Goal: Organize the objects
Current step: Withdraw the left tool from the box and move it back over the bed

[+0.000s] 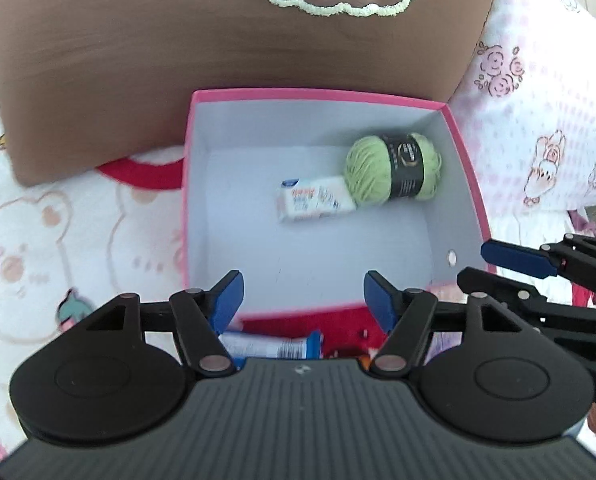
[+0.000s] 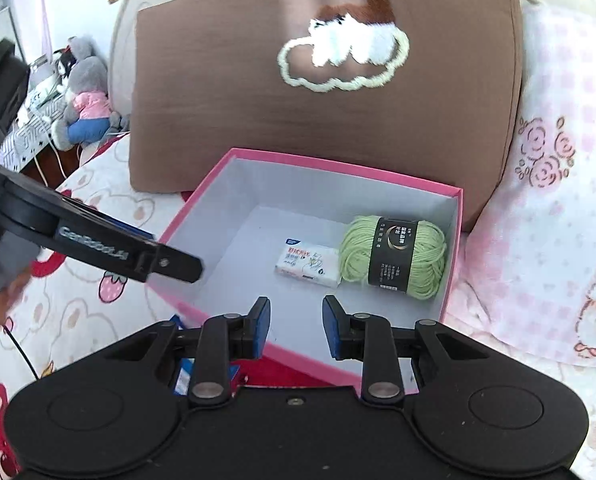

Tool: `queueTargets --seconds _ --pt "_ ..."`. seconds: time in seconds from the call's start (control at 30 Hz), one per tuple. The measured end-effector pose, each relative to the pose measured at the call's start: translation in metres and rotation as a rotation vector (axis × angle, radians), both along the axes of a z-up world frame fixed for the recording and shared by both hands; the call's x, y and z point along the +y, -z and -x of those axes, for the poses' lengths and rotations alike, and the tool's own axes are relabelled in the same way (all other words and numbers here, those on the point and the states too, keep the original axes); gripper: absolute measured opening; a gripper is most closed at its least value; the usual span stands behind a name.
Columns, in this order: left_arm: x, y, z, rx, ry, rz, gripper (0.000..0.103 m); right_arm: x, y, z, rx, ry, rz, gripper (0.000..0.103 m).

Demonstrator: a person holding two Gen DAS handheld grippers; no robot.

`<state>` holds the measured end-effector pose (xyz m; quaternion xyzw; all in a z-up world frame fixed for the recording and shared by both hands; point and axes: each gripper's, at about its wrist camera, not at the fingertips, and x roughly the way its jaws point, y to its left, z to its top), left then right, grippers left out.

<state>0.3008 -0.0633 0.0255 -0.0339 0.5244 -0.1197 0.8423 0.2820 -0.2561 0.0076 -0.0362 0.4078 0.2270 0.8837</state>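
An open pink box [image 1: 468,168] [image 2: 456,248] with a white inside sits on the bed. Inside lie a green yarn ball [image 1: 368,168] [image 2: 356,256] with a black label and, touching its left side, a small white tissue pack [image 1: 316,200] [image 2: 308,266]. My left gripper [image 1: 302,280] [image 2: 177,264] hangs above the box's near edge, open, nothing between its blue pads. My right gripper [image 2: 295,304] [image 1: 476,264] hovers over the near right corner, its jaws drawn close with nothing between them.
A brown cushion [image 1: 177,60] [image 2: 237,92] with a cloud design leans behind the box. The bedspread [image 1: 57,220] shows cartoon prints. A blue-and-white packet [image 1: 273,346] lies under my left gripper. A pink pillow [image 2: 558,208] sits right; a plush toy [image 2: 85,100] far left.
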Motion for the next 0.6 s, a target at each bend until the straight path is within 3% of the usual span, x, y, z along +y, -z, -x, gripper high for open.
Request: queueTargets --seconds 0.17,0.37,0.6 --pt "0.005 -0.037 0.033 -0.039 0.026 -0.002 0.069 -0.007 -0.023 0.028 0.014 -0.007 -0.040 0.036" --pt "0.003 -0.062 0.070 -0.110 0.062 -0.055 0.071 -0.011 -0.042 0.053 -0.024 -0.019 -0.027 0.056" --pt "0.008 -0.080 0.096 -0.107 0.077 -0.044 0.074 -0.014 -0.060 0.078 -0.046 -0.046 -0.050 0.074"
